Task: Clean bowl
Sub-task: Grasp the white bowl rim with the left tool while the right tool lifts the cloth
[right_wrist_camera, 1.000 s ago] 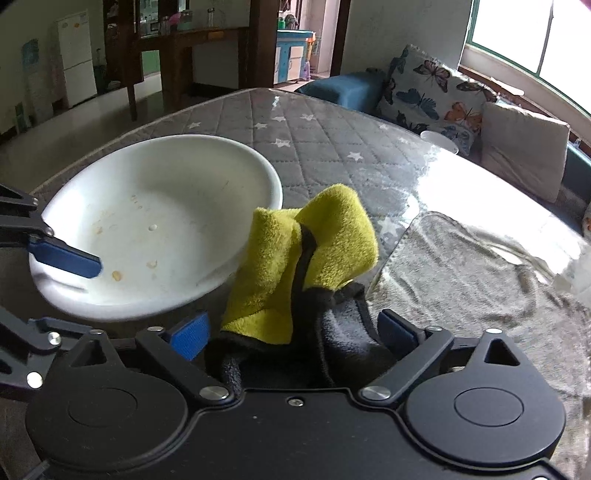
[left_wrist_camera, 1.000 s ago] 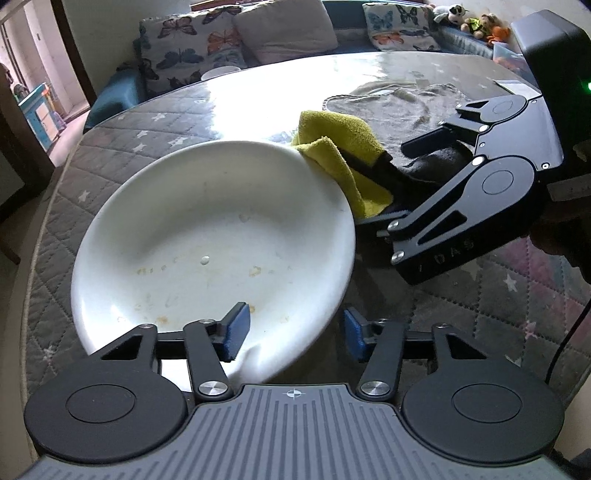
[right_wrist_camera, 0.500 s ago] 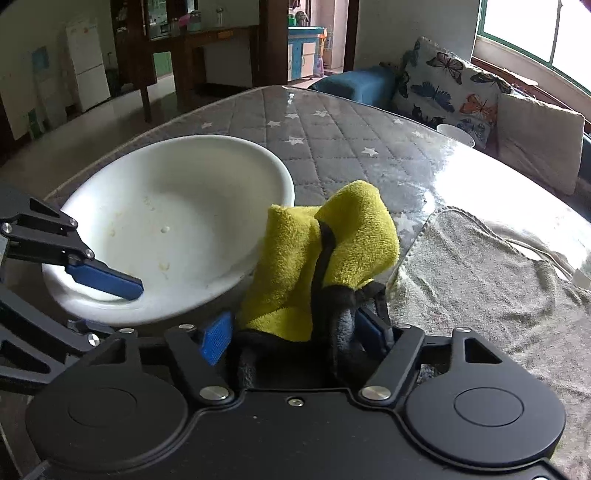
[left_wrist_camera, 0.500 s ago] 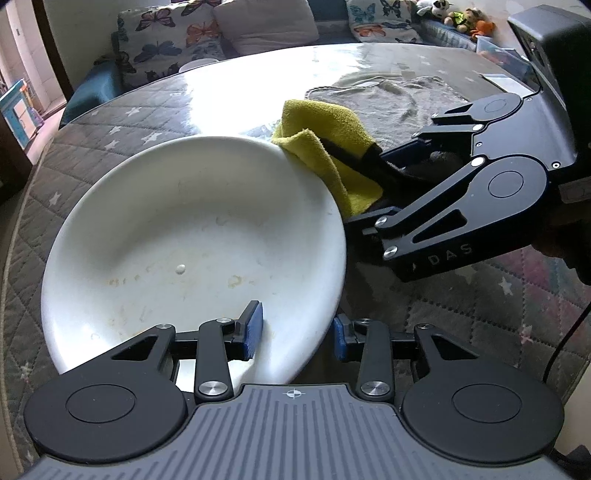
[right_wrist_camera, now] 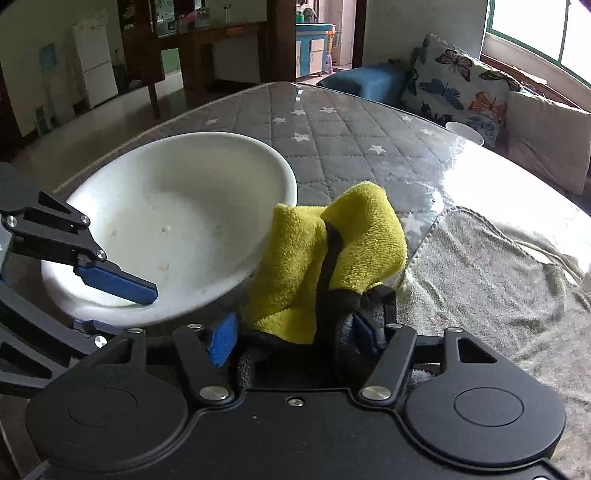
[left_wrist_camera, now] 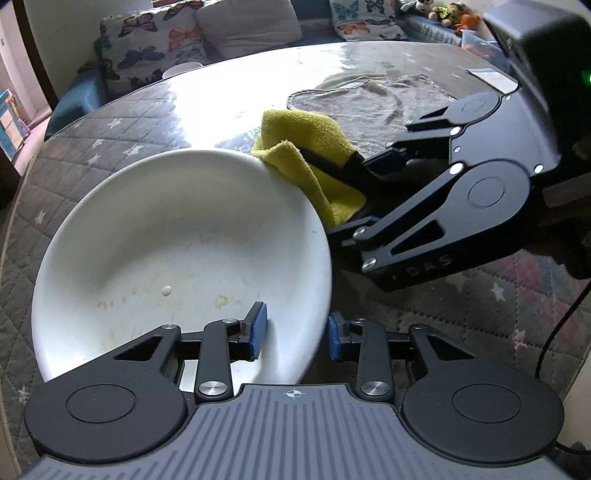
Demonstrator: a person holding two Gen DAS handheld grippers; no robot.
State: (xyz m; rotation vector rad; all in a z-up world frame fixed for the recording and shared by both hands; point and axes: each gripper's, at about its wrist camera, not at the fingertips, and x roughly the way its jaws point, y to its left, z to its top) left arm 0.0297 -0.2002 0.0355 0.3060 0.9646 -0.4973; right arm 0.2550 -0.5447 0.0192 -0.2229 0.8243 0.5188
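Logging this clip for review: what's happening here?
A person is cleaning a white bowl. The left hand-held gripper clamps the bowl's near rim and tilts it. The right hand-held gripper grips a yellow cloth against the bowl's outer edge. Food specks still dot the inside.

1. We see a round table (right_wrist_camera: 351, 147) with a grey quilted star cover under glossy glass.
2. Grey towel (right_wrist_camera: 498, 266) lies flat on it, right side.
3. Small white cup (right_wrist_camera: 464, 132) at the far edge.
4. Butterfly cushions (right_wrist_camera: 458, 85) and a plain cushion (right_wrist_camera: 546, 140) beyond.
5. White fridge (right_wrist_camera: 95, 66) far left.
6. Stuffed toys (left_wrist_camera: 439, 11) far right.
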